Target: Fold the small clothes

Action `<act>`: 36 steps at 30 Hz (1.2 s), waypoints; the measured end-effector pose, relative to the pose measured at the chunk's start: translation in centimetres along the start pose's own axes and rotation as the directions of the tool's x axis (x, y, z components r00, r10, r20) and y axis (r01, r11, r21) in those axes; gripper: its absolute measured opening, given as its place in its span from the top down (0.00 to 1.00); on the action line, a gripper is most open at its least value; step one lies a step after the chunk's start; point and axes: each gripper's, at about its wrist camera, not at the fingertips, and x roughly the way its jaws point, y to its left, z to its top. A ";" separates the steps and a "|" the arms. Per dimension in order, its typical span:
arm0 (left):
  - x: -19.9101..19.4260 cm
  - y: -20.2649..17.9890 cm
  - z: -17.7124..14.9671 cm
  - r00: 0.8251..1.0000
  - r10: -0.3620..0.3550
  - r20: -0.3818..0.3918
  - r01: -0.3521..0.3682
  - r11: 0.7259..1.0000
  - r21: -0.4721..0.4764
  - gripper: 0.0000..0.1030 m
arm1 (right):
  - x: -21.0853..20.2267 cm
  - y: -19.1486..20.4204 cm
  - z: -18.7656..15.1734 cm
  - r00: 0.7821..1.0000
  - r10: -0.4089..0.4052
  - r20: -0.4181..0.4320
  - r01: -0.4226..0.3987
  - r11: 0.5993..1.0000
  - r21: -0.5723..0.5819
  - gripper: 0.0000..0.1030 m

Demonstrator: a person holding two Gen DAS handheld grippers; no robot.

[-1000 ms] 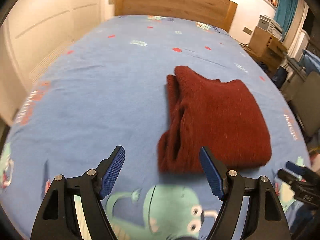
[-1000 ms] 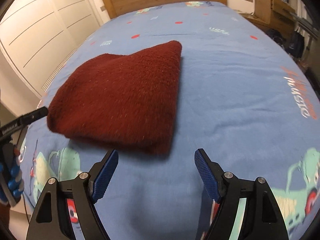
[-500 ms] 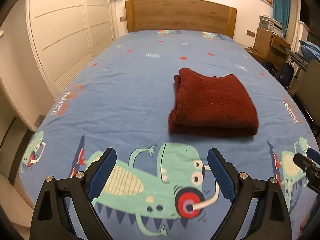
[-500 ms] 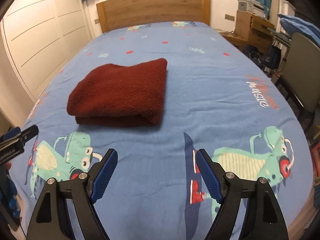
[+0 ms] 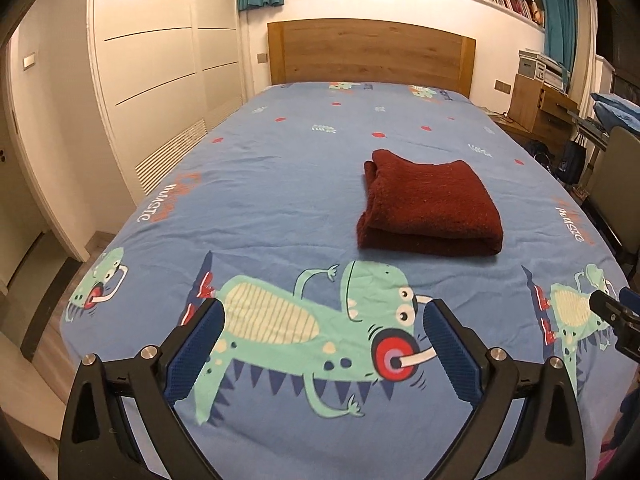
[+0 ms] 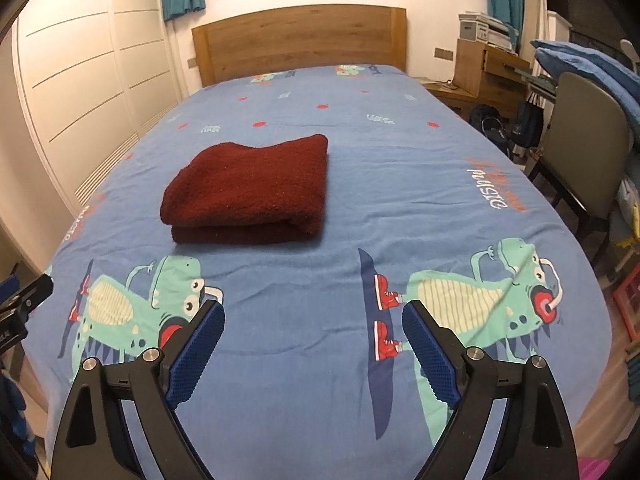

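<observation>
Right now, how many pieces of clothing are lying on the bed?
1: a folded dark red garment lying on the blue dinosaur sheet, mid-bed. No others show; the bed's near edge is out of view.

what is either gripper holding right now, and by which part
Nothing. The left gripper and right gripper are open and empty; the folded red garment lies apart on the bed.

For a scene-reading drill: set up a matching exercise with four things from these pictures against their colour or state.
Column one:
1. folded garment
2. headboard
3. left claw
4. bed sheet

Column two:
a. open and empty
b. dark red
c. blue with cartoon dinosaurs
d. brown wood

Pairs: 1-b, 2-d, 3-a, 4-c
</observation>
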 end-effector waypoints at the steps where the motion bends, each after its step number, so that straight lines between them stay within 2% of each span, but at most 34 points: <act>1: -0.3 0.0 -0.3 1.000 0.000 0.005 0.000 1.000 0.000 0.05 | -0.3 0.0 -0.2 1.000 -0.003 0.005 0.003 1.000 0.000 0.11; 14: -3.6 -0.4 -1.7 0.995 -0.038 0.087 0.037 0.999 0.011 0.05 | -3.5 -0.5 -2.4 0.997 -0.033 0.065 0.032 0.999 0.015 0.10; 18: -4.1 -0.6 -2.0 0.994 -0.029 0.104 0.027 0.999 0.025 0.05 | -4.2 -1.0 -2.8 0.996 -0.042 0.082 0.040 0.999 0.024 0.10; 36: -4.1 -1.1 -3.0 0.994 -0.030 0.103 0.027 0.999 0.032 0.04 | -4.8 -2.1 -4.1 0.994 -0.053 0.093 0.048 0.998 0.049 0.10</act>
